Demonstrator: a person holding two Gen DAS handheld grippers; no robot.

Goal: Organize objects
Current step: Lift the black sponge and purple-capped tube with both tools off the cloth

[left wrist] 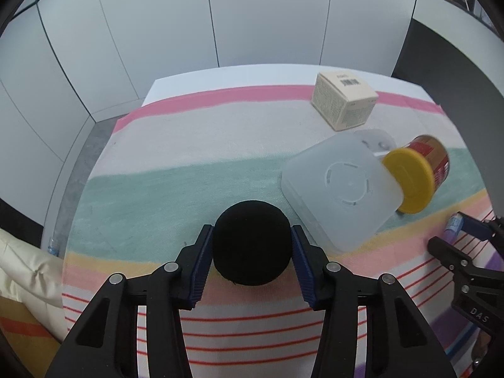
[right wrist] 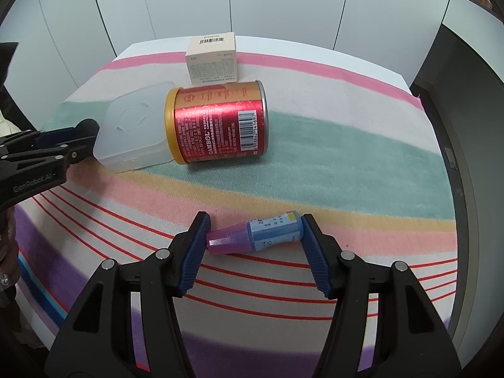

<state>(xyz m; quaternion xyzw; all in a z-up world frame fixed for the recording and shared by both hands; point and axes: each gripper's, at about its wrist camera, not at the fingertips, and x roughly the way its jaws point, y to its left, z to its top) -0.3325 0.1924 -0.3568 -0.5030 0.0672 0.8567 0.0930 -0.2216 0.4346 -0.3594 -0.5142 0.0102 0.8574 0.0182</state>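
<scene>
A black foam ball [left wrist: 252, 245] rests on the striped cloth [left wrist: 176, 170], and my left gripper [left wrist: 251, 228] is shut on it, a blue pad pressing each side. A small bottle [right wrist: 261, 234] with a blue label and a purple cap lies on its side across the red stripes. My right gripper [right wrist: 255, 217] is shut on it end to end, the cap against the left pad and the base against the right pad. In the left wrist view the right gripper [left wrist: 453, 233] shows at the right edge.
A red and gold can [right wrist: 217, 126] with a yellow lid lies on its side against a translucent square box [right wrist: 135, 129]. A beige carton [right wrist: 211, 60] stands near the far edge. A cream cushion [left wrist: 25, 267] sits left of the table.
</scene>
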